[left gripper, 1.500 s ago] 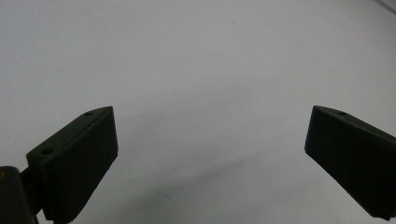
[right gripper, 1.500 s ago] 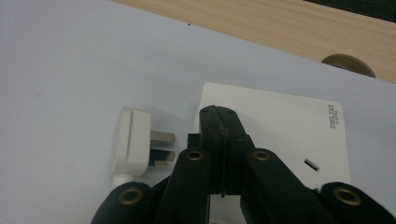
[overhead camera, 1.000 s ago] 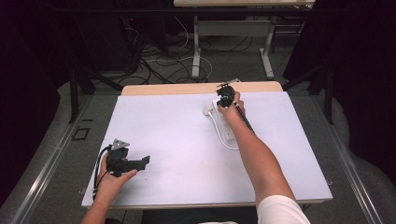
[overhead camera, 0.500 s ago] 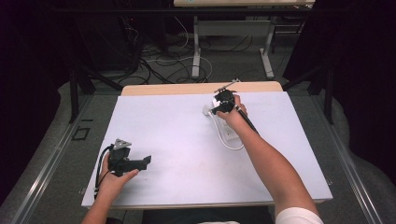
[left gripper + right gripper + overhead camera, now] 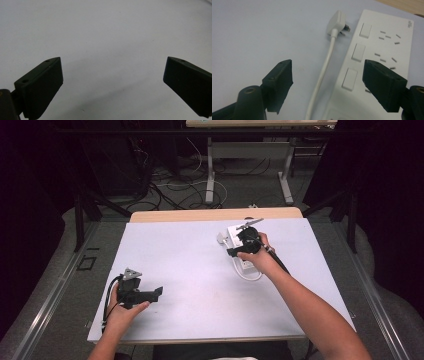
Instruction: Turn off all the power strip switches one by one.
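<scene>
Right gripper [image 5: 327, 75] hovers at far right of the table, jaws wide apart and empty, straddling the white cable [image 5: 322, 75] beside the white plastic power strip [image 5: 384, 45], apparently lining up a grab. Left gripper [image 5: 112, 82] waits near left, agape, empty.

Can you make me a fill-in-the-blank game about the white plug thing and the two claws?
1. The power strip and its cord are both ____ in colour.
2. The right claw has its jaws ____, with nothing held between them.
3. The plug lies ____ the strip, not pushed into a socket.
4. The left claw looks over bare ____.

Missing words: white; open; beside; table
</scene>
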Action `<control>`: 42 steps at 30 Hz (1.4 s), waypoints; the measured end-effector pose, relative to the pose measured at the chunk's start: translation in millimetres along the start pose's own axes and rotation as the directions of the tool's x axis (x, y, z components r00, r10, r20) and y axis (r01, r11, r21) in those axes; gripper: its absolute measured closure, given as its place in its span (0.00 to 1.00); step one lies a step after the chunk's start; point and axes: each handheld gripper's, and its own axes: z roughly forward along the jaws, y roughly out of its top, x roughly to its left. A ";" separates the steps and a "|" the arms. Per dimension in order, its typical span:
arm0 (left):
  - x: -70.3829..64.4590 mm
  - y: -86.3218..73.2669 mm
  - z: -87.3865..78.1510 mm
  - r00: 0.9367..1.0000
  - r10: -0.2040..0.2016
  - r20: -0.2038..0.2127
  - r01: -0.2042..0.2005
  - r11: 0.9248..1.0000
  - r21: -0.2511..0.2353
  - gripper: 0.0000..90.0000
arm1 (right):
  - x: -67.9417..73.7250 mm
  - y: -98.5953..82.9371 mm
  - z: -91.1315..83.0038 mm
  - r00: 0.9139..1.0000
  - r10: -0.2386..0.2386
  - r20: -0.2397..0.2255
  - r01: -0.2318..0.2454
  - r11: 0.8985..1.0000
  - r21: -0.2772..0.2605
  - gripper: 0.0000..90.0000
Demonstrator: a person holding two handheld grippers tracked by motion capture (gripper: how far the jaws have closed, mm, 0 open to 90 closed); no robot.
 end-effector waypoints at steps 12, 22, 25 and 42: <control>-0.9 0.0 -0.3 1.000 0.003 -0.006 -0.003 1.000 0.001 0.03 | -4.5 -62.6 -47.8 1.000 0.019 0.020 -0.018 0.999 -0.051 0.00; -2.0 -0.4 0.2 1.000 -0.001 -0.004 0.001 1.000 -0.004 0.03 | -14.5 -122.3 -75.6 0.996 0.084 0.035 -0.082 0.995 -0.062 0.00; -2.0 -0.7 0.7 1.000 -0.003 -0.005 0.003 1.000 -0.004 0.03 | -19.2 -135.4 -81.9 0.994 0.097 0.059 -0.093 0.994 -0.064 0.00; -0.6 -0.6 1.1 1.000 0.005 -0.004 -0.005 1.000 0.010 0.03 | -38.2 -172.1 -82.6 0.977 0.164 0.134 -0.153 0.984 -0.087 0.00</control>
